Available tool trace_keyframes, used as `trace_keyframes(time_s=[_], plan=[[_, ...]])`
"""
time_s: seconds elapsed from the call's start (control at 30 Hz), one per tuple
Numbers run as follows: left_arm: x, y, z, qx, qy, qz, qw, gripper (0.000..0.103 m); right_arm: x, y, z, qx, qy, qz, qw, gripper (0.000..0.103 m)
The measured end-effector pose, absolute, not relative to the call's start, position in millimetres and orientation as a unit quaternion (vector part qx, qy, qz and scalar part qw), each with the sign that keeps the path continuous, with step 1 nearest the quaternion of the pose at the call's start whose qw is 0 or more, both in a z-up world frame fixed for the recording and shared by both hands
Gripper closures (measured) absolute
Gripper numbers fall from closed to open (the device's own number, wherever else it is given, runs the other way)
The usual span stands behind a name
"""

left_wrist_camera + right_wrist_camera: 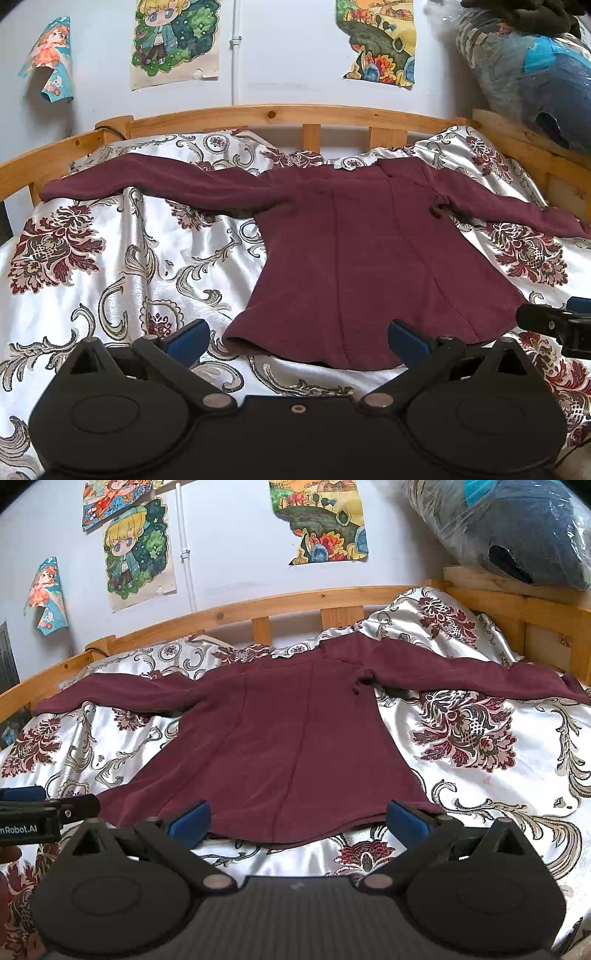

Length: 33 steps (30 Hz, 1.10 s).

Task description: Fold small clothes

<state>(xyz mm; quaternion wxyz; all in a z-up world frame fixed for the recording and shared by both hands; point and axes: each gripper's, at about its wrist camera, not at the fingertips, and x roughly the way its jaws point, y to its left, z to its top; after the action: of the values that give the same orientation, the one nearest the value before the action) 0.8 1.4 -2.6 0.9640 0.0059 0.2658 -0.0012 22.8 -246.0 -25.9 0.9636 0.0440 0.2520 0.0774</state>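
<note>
Just ahead of both spread-open, empty jaws, the maroon top (362,258) is lying flat on the bedspread (110,258), sleeves running crosswise, with left gripper (295,334) and right gripper (297,818) facing opposite hem corners, equally near.

The maroon top's (369,258) right sleeve end is cut off at the left view's right edge; its collar seems hidden among bedspread (110,266) folds.
</note>
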Motion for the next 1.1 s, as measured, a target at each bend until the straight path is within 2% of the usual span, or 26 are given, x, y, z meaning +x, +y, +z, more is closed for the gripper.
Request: trace_keyframes(time_s=[1.1], plan=[[-0.2, 1.6, -0.2, 0.004, 0.266, -0.002, 0.964, 0.001, 22.5, -245.2, -26.8, 0.048, 0.252, 0.078, 0.963, 0.000]])
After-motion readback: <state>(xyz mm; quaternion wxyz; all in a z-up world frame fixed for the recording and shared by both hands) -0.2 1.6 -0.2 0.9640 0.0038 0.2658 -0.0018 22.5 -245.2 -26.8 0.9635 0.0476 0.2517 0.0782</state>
